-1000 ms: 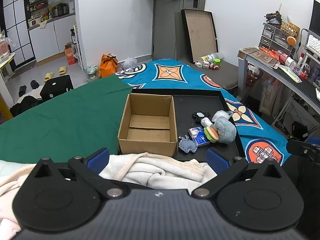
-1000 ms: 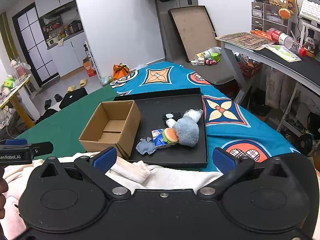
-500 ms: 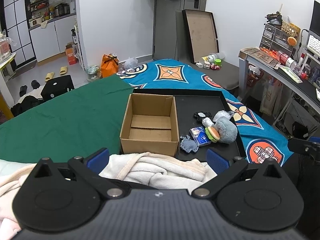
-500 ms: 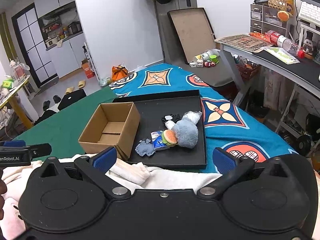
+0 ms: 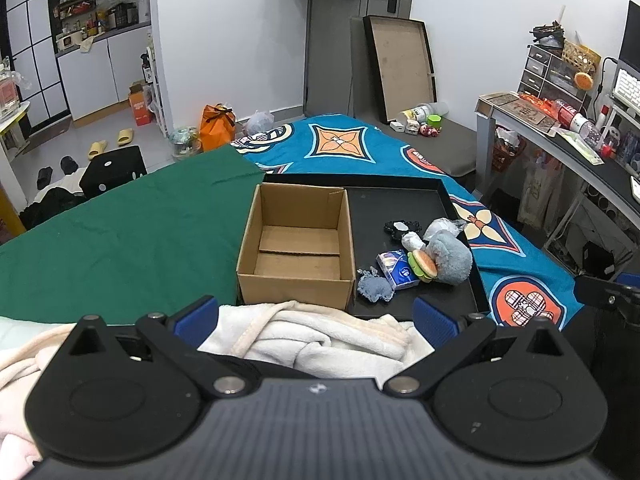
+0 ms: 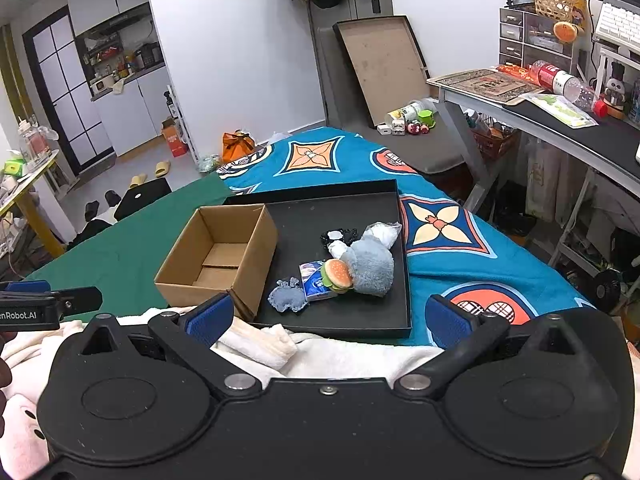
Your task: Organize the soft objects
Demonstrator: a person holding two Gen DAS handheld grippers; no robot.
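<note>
An empty cardboard box (image 5: pixel 296 248) (image 6: pixel 220 256) stands in the left part of a black tray (image 5: pixel 400 208) (image 6: pixel 320 216). To its right lie a grey plush (image 5: pixel 450 258) (image 6: pixel 372 266), a burger toy (image 5: pixel 424 264) (image 6: pixel 338 274), a blue tissue pack (image 5: pixel 396 268) (image 6: pixel 314 282) and a grey-blue fabric scrap (image 5: pixel 374 290) (image 6: pixel 286 300). My left gripper (image 5: pixel 316 316) and right gripper (image 6: pixel 328 320) both stand open well short of the tray, above a cream fleece garment (image 5: pixel 320 336) (image 6: pixel 340 356). Nothing sits between either pair of fingers.
The tray rests on a bed with a green sheet (image 5: pixel 120 240) and a blue patterned cover (image 5: pixel 360 148). A small black item (image 5: pixel 400 226) and a clear plastic bag (image 5: pixel 440 226) also lie in the tray. A cluttered desk (image 6: pixel 560 120) runs along the right.
</note>
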